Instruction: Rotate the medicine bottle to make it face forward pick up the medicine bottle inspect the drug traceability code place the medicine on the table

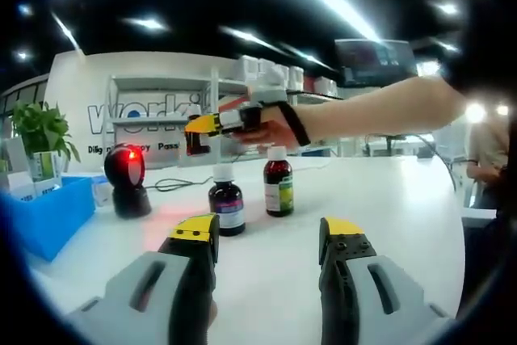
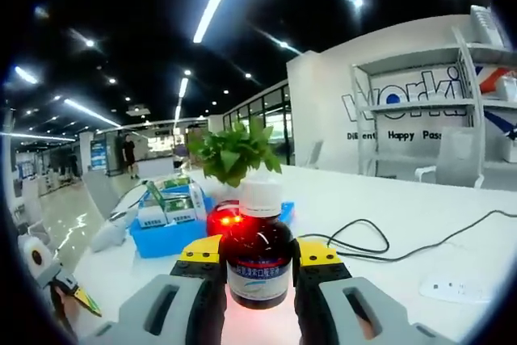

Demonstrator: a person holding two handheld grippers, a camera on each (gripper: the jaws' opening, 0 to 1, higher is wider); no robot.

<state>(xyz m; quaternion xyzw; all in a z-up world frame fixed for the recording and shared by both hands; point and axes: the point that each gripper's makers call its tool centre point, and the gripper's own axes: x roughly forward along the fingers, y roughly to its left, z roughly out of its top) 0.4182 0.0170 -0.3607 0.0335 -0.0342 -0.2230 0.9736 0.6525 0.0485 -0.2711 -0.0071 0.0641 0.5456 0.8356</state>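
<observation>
In the left gripper view, a potted plant [image 1: 40, 131] is standing at the far left behind a blue bin [image 1: 50, 214] on the white table [image 1: 388, 224]. Next to the bin a black scanner [image 1: 127, 179] is glowing red. Two brown bottles are standing near the middle of the table: one with a white label [image 1: 227, 201] and, just beside it on the right, one with a green label [image 1: 279, 183]. The left gripper [image 1: 268, 241] is hovering low over the table in front of them, its jaws apart with nothing between them. Above the two bottles, the right gripper [image 1: 212, 124], carried by a person's hand [image 1: 271, 128], is holding the medicine bottle [image 1: 196, 141] in the air near the scanner.

In the right gripper view, the blue bin [image 2: 166, 236] is holding small boxes at the left, with the potted plant [image 2: 234, 151] behind it. The right gripper [image 2: 258, 254] is clamping the medicine bottle [image 2: 258, 252] upright between its jaws, white cap up and label facing the camera. The scanner's red light [image 2: 222, 220] is shining just behind the bottle. A black cable [image 2: 404, 244] is trailing across the table [image 2: 388, 199] to the right.
</observation>
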